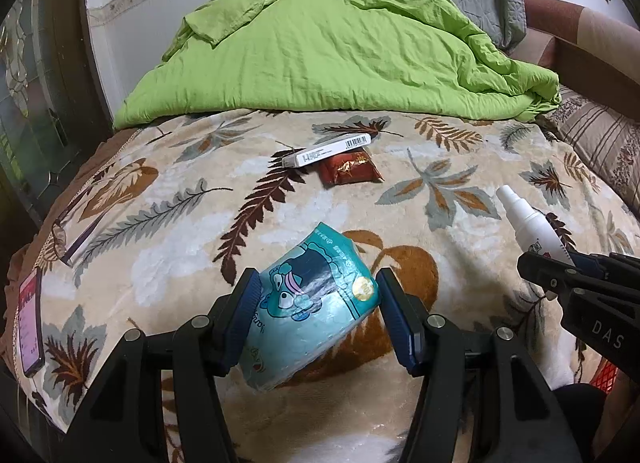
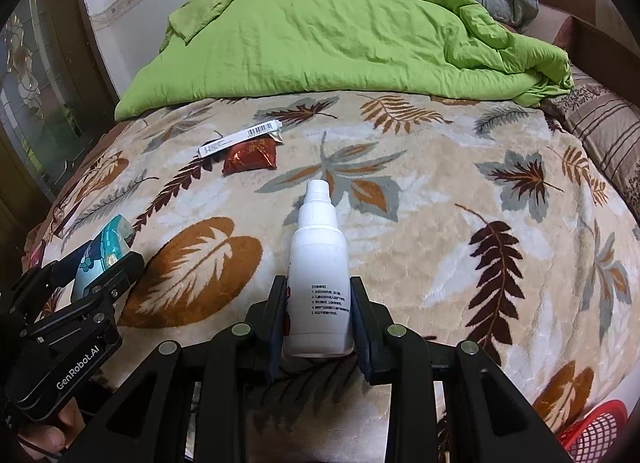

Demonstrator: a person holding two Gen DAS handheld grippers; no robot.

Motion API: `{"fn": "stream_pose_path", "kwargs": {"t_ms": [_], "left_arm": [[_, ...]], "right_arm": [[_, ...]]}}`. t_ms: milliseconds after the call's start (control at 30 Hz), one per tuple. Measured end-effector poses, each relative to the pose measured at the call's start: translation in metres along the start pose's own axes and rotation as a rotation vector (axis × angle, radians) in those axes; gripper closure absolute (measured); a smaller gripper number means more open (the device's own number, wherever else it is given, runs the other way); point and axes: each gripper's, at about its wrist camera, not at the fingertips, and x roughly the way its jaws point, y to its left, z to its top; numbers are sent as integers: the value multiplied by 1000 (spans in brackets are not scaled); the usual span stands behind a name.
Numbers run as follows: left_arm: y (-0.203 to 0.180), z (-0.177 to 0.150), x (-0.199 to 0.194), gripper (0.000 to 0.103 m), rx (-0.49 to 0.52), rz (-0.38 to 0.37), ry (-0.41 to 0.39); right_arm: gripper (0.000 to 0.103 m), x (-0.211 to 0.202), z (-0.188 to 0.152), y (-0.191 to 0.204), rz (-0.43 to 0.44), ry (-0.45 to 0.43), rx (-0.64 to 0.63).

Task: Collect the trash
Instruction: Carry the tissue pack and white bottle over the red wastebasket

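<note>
left tool point(image 2: 102, 263) marked "GenRobot.AI", box point(image 1: 326, 150) "H&P"

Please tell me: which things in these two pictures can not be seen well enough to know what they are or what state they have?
- Red mesh basket: right wrist view, cut off by the lens edge; contents unseen.
- White box: left wrist view, small print unreadable; it covers part of the red packet.
- White spray bottle: right wrist view, label print too small; the right tongs hide its sides.
- Phone: left wrist view, distorted at the edge, screen unreadable.
</note>
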Motion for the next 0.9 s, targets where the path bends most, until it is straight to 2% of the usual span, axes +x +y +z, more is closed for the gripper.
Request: {"fn": "stream_pose_path", "kwargs": {"t_ms": [567,700,900], "left_arm": [[-2,-4,0,44,-2,-12,4],[-9,-6,-4,44,-1,-51,11],[-31,0,-22,44,44,-189,0]], "right_arm": [[71,-2,1,0,-1,-15,-6],[71,-12,0,-6,20,-23,16],[71,-50,-16,-36,44,-43,68]]}}
